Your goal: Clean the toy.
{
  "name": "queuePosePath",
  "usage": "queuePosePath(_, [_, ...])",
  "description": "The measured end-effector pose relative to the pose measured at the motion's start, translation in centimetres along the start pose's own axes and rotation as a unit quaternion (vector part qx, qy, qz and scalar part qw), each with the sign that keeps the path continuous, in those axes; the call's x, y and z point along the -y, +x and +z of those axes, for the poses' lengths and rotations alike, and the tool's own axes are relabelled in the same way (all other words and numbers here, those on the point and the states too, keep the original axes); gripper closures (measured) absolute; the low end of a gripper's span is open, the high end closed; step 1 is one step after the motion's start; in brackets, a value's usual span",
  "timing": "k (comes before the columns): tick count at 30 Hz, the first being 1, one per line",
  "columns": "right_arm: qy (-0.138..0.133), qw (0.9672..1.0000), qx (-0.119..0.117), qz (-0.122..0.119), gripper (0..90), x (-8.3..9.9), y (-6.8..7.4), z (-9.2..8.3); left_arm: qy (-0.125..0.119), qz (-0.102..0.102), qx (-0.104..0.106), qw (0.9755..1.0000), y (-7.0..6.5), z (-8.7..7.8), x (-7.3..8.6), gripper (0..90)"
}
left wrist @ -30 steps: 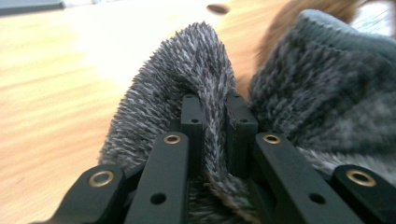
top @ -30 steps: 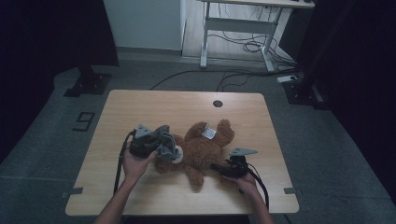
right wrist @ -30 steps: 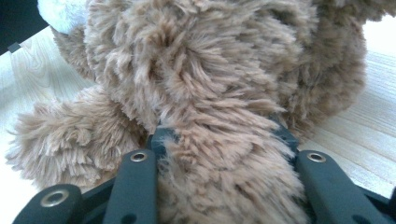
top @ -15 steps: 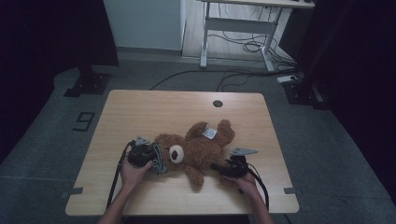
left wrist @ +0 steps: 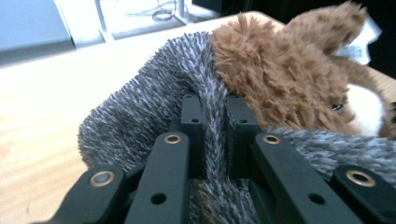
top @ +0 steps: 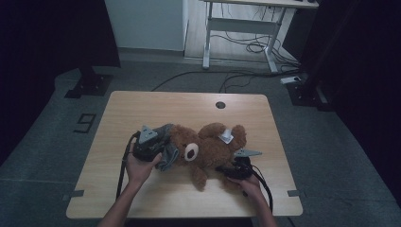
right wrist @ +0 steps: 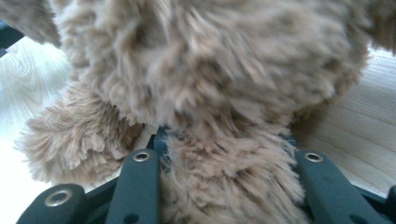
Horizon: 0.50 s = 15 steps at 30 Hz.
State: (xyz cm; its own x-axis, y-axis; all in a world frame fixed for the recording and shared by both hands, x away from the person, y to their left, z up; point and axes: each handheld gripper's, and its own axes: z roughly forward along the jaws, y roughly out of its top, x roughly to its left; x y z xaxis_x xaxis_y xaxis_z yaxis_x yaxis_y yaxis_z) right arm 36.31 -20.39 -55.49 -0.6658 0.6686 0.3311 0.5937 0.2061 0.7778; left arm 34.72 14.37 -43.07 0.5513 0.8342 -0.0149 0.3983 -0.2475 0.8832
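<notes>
A brown teddy bear (top: 213, 149) lies on its back across the wooden table (top: 156, 109), head to the left, with a white tag (top: 227, 136) on it. A grey fuzzy hat (top: 168, 156) sits against its head. My left gripper (top: 163, 146) is shut on the hat's edge. In the left gripper view the jaws (left wrist: 215, 107) pinch a fold of the hat (left wrist: 140, 116) beside the bear's head (left wrist: 280, 79). My right gripper (top: 227, 171) holds the bear's lower body. Its jaws (right wrist: 224, 135) have just been closing with brown fur (right wrist: 210, 70) between them.
A round cable hole (top: 220, 104) lies near the table's far edge. Beyond the table stand a white desk frame (top: 236, 28) and loose cables (top: 246, 47) on the floor. A dark stand base (top: 90, 85) sits off the far left corner.
My left gripper with the grey hat dipped toward the near edge, then came back up and right against the bear's head. The right hand stayed put.
</notes>
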Motion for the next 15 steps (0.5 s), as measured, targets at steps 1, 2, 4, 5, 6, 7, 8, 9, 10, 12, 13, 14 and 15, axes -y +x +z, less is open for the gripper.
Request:
queuePosePath(1, [0.001,1.0000,0.000,0.002,59.8,0.0,0.0,0.0,-0.002,0.006,-0.002,1.0000,-0.2,-0.1,-0.2,80.2])
queuePosePath(2, [0.001,1.0000,0.000,0.002,59.8,0.0,-0.1,0.0,-0.001,0.009,-0.004,1.0000,-0.3,-0.1,-0.4,80.2])
queuePosePath(4, [0.001,1.0000,0.000,0.001,59.9,0.0,0.0,0.0,0.001,0.004,-0.001,1.0000,0.0,-0.1,-0.5,80.2])
queuePosePath(5, [0.001,1.0000,0.000,0.000,59.9,0.0,0.0,0.0,0.002,-0.002,0.001,1.0000,0.3,-0.2,-0.5,80.2])
queuePosePath(6, [0.001,1.0000,0.000,0.000,60.0,0.0,0.0,0.0,0.000,-0.009,0.002,1.0000,0.6,-0.2,-0.4,80.2])
queuePosePath(7, [0.001,1.0000,0.000,-0.001,60.0,0.0,0.0,0.0,-0.003,-0.015,0.003,0.9999,0.9,-0.3,-0.4,80.1])
queuePosePath(8, [0.001,1.0000,-0.001,-0.002,60.0,0.0,0.0,0.0,-0.003,-0.015,0.003,0.9999,0.9,-0.3,-0.4,80.2])
queuePosePath(9, [0.001,1.0000,0.000,-0.004,60.0,0.0,0.1,0.1,-0.012,-0.023,0.006,0.9997,1.2,-0.7,-0.5,80.2])
queuePosePath(10, [0.001,1.0000,0.000,-0.005,60.0,0.0,0.1,0.1,-0.012,-0.023,0.006,0.9997,1.2,-0.7,-0.5,80.2])
queuePosePath(12, [0.001,1.0000,-0.002,-0.009,60.1,-0.1,0.2,0.1,-0.019,-0.027,0.016,0.9993,1.1,-1.0,-0.7,80.2])
queuePosePath(13, [0.001,0.9999,-0.001,-0.012,60.2,-0.1,0.3,0.2,-0.018,-0.019,0.021,0.9994,0.6,-1.0,-1.0,80.2])
queuePosePath(14, [0.001,0.9999,-0.001,-0.012,60.2,-0.1,0.3,0.2,-0.018,-0.019,0.021,0.9994,0.6,-1.0,-1.0,80.2])
queuePosePath(15, [0.006,0.9998,0.001,-0.020,60.4,-0.1,0.6,0.3,-0.018,-0.012,0.030,0.9993,0.0,-0.8,-1.4,80.2])
